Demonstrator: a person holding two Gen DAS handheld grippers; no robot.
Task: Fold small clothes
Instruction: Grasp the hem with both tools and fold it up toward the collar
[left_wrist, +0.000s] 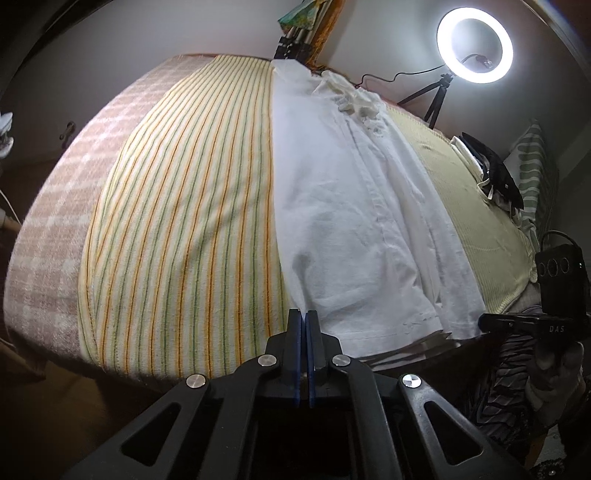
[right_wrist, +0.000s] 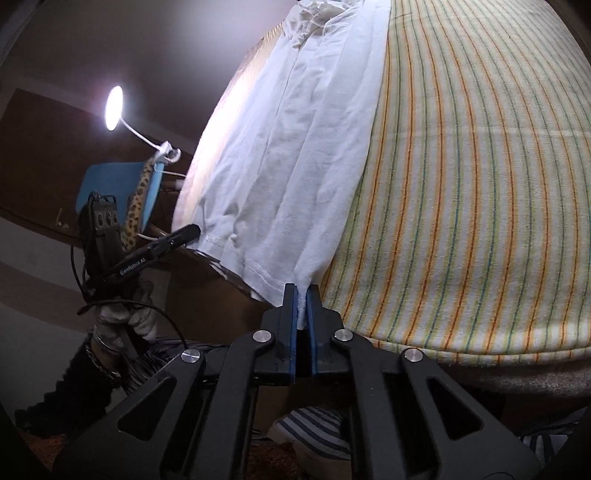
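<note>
While white shirt (right_wrist: 295, 147) lies flat on striped towel (right_wrist: 461, 184), your right gripper (right_wrist: 302, 295) pinches hem corner between jaws; your left gripper (left_wrist: 303, 325) clamps opposite hem corner, jaws closed.

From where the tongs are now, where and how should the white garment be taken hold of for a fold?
Grip the white garment at its two hem corners, coming from the near bed edge. It lies flat and lengthwise, hem toward you, so the corners are free to pinch. The right tongs are shut on one corner; the left tongs are shut at the other.
</note>
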